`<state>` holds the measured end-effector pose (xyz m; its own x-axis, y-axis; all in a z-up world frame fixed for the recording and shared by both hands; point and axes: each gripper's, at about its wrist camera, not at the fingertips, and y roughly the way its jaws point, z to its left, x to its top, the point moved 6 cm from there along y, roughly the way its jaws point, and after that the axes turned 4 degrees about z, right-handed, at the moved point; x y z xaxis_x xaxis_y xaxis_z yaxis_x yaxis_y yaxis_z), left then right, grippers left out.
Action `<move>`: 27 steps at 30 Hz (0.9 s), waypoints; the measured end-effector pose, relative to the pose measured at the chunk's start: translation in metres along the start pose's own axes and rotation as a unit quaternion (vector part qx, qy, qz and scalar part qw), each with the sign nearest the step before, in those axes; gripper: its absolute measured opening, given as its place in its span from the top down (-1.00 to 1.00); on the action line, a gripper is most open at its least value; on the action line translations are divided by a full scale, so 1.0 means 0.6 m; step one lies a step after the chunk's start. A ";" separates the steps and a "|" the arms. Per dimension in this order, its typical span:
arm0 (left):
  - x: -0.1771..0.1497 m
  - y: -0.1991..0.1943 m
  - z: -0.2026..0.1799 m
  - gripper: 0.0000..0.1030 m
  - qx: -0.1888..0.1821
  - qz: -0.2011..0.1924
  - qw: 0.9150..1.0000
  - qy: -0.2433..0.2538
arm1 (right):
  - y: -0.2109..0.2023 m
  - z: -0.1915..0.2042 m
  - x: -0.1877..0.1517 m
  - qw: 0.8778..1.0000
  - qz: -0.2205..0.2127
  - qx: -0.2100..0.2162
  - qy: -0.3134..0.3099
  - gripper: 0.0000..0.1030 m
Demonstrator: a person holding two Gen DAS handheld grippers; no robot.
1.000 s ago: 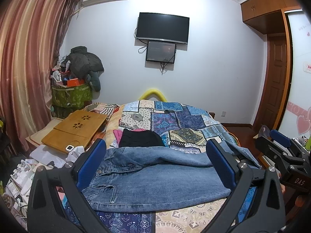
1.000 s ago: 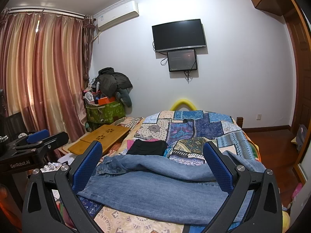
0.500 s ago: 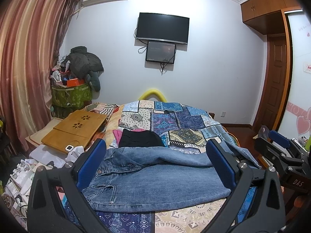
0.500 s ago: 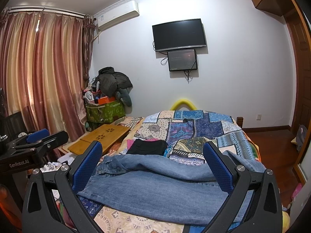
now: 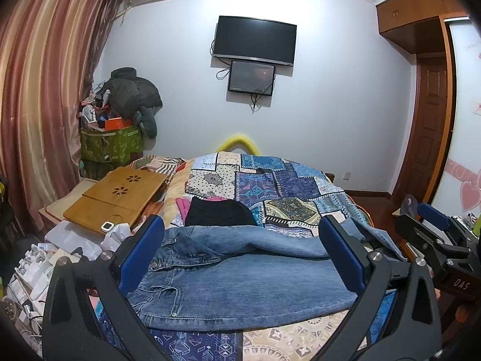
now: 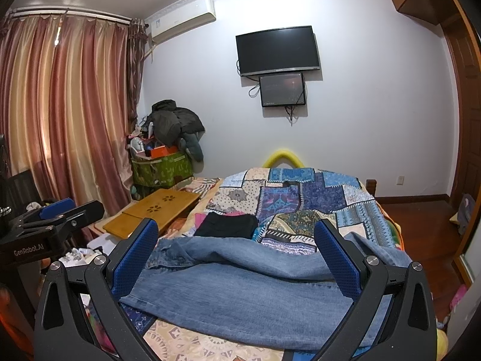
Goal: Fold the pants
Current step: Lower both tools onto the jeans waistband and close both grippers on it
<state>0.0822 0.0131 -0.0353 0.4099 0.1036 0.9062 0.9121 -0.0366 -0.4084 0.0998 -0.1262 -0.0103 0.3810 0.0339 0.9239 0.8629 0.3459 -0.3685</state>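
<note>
Blue jeans (image 5: 240, 279) lie across the near end of the bed, waistband to the left, legs running right, one leg draped over the other. They also show in the right wrist view (image 6: 249, 288). My left gripper (image 5: 240, 258) is open and empty, held above the jeans' near edge. My right gripper (image 6: 237, 258) is open and empty, also above the jeans. The right gripper shows at the right edge of the left wrist view (image 5: 436, 240); the left gripper shows at the left edge of the right wrist view (image 6: 57, 219).
The bed has a patchwork quilt (image 5: 270, 183). A folded black garment (image 5: 219, 215) with pink cloth lies beyond the jeans. A wooden lap tray (image 5: 117, 195) and clutter sit left of the bed. A door (image 5: 430, 138) and bare floor (image 6: 421, 219) are on the right.
</note>
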 end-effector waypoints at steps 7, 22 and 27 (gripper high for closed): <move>0.005 0.066 0.015 -1.00 0.001 0.027 1.000 0.006 | 0.048 -0.012 -0.009 1.000 0.025 -0.001 -0.003 -0.99; -0.017 0.337 0.144 -1.00 0.058 0.157 0.986 -0.012 | 0.259 -0.085 -0.045 0.990 0.136 -0.017 -0.041 -0.99; -0.019 0.430 0.209 -1.00 0.087 0.199 0.976 -0.013 | 0.333 -0.109 -0.056 0.982 0.181 -0.003 -0.053 -0.99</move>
<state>0.3118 0.1273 -0.1649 0.7289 0.1415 0.6699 0.6645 0.0894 -0.7419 0.2809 -0.1194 -0.1213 0.6262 0.2514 0.7380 0.6795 0.2879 -0.6748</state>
